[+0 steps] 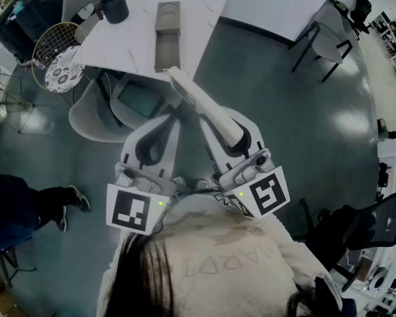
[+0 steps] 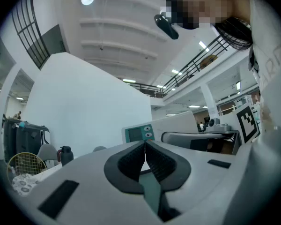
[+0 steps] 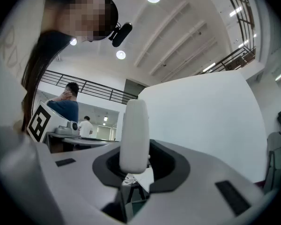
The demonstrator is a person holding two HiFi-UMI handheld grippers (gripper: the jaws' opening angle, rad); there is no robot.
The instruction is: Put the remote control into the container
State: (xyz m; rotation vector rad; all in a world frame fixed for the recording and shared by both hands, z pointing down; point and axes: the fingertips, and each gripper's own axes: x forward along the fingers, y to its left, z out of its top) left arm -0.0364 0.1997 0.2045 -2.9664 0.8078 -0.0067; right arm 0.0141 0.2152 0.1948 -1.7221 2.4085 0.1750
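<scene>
Item, one white remote control (image 1: 204, 103): your right gripper (image 1: 232, 139) clamped it by its near end, far end pointing toward the grey container (image 1: 167, 35) on the white table (image 1: 135, 41), while your left gripper (image 1: 164, 127) sat alongside with its jaws pressed together, empty.

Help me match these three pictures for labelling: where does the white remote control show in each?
Head view: the remote control sits at centre, slanting up-left from the right gripper towards the table.
Left gripper view: not in it.
Right gripper view: centre, the remote control upright between the jaws.
Shared landmark: the dark bottle, top left in the head view, low left in the left gripper view.
</scene>
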